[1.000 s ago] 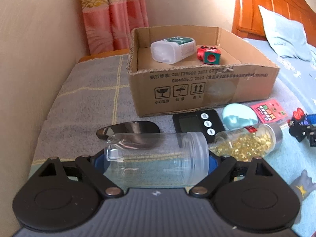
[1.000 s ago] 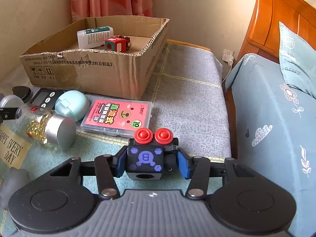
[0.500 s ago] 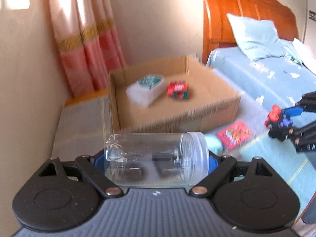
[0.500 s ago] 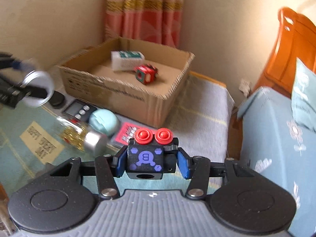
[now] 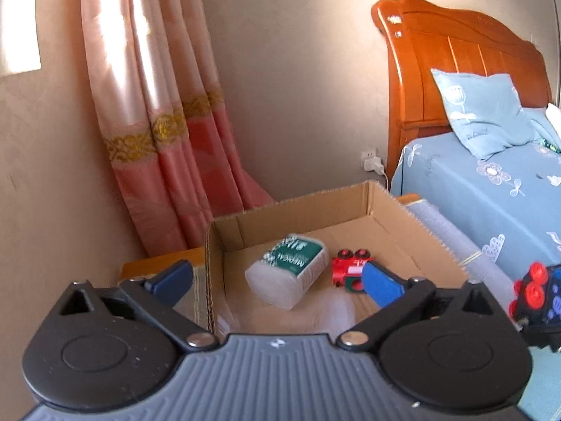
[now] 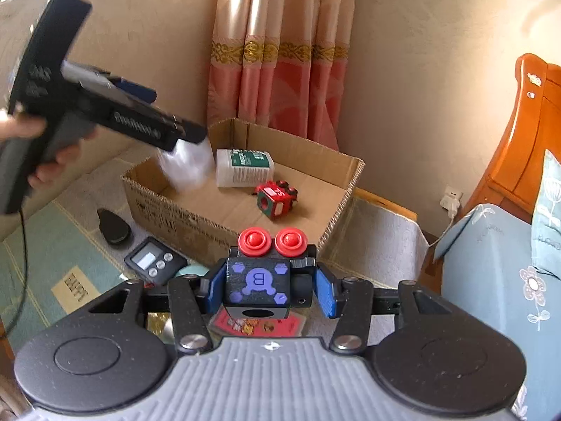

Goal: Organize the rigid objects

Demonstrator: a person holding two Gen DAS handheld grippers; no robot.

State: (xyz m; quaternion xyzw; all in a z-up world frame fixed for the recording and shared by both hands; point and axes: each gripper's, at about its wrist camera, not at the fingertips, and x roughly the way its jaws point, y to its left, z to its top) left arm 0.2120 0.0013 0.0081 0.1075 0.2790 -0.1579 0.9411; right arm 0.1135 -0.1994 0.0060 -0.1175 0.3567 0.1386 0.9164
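From the left wrist camera, the left gripper (image 5: pixel 277 282) hangs over the near wall of the cardboard box (image 5: pixel 396 207), its blue pads spread wide with nothing between them. Inside the box a white bottle with a green label (image 5: pixel 289 272) lies on its side, and a red cube toy (image 5: pixel 349 270) sits just to its right. A faint, blurred clear shape shows on the box floor below the fingers (too smeared to name). Right of the box, at the frame edge, the black cube with red buttons (image 5: pixel 538 296) appears.

From the right wrist camera, the right gripper (image 6: pixel 268 289) pinches the black cube (image 6: pixel 259 286) between its blue pads, on the near side of the box (image 6: pixel 350 182). The left gripper (image 6: pixel 189 133) reaches over the box's left wall, a blurred clear jar (image 6: pixel 186 165) just beneath its tip. Outside the box's near wall lie a digital timer (image 6: pixel 152 261) and a dark oval case (image 6: pixel 112 226).
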